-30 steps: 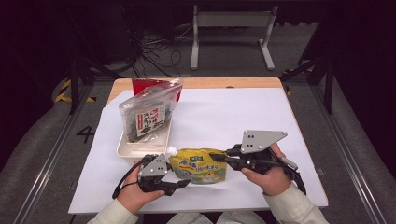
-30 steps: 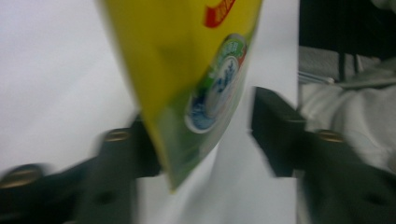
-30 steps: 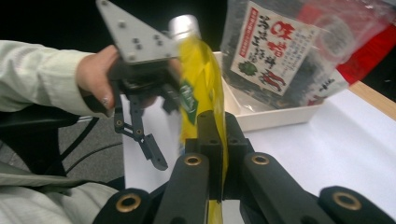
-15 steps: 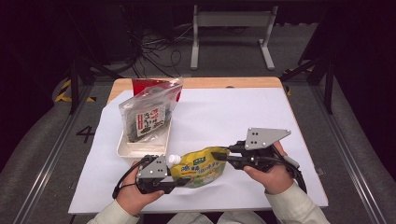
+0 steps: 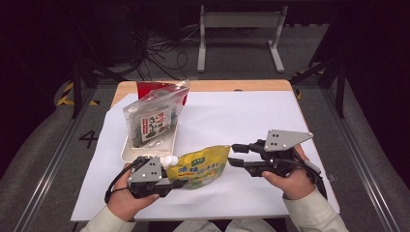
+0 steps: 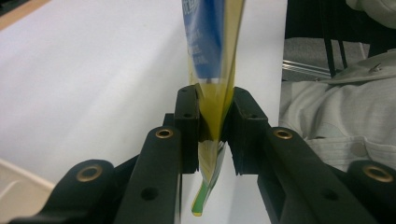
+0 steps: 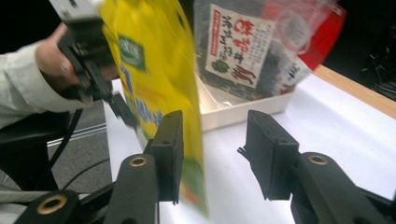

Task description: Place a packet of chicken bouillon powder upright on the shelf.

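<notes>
Spreading across the middle of the high view, the white sheet (image 5: 251, 125) left bare room in its centre and right half, with the table's wooden edge (image 5: 241, 86) along its top. In the left half the white tray (image 5: 129, 150) stood with the dark snack bag (image 5: 153, 120) leaning in it, well apart from my right side. The yellow pouch (image 5: 202, 166) hung lower centre, its white cap (image 5: 169, 160) near the tray's front edge. My left claw (image 5: 167, 182) clamped the pouch's bottom edge between its pads. My right claw (image 5: 236, 154) had just been opening; its jaws stood apart, just beside the pouch's right edge, pressing nothing.
</notes>
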Tool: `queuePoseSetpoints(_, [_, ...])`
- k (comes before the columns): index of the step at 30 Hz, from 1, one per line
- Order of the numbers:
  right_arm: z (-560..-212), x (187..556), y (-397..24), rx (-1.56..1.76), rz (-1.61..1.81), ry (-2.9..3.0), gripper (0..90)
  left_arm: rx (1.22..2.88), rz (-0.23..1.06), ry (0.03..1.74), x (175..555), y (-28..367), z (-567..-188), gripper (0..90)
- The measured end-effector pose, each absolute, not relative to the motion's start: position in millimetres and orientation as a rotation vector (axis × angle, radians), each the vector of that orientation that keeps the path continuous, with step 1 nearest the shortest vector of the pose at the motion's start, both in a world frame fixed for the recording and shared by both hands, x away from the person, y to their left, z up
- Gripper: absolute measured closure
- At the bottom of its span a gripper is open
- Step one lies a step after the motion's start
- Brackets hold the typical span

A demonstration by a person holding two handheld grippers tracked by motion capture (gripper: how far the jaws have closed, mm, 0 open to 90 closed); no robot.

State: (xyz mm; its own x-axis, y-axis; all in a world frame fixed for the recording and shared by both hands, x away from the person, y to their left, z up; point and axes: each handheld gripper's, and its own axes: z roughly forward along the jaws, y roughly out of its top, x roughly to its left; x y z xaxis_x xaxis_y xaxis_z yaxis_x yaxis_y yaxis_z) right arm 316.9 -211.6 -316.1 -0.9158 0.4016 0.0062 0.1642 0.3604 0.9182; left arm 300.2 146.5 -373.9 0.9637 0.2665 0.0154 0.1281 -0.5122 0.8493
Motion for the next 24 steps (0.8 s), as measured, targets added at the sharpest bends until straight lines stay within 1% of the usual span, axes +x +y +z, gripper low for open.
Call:
queuePoseSetpoints(12, [-321.4, 320.1, -248.3, 0.631, 1.542, 2.368, 56.3, 2.072, 0.216, 0.332, 302.8, 177.0, -350.0, 75.6])
queuePoseSetpoints(16, [-323.1, 320.7, -258.9, 0.670, 1.545, 2.355, 55.5, 2.091, 0.222, 0.366, 303.8, 181.8, -344.8, 75.6])
queuePoseSetpoints(24, [-326.4, 322.7, -274.4, 0.727, 1.535, 2.335, 55.3, 2.050, 0.263, 0.407, 305.4, 194.5, -333.7, 75.6])
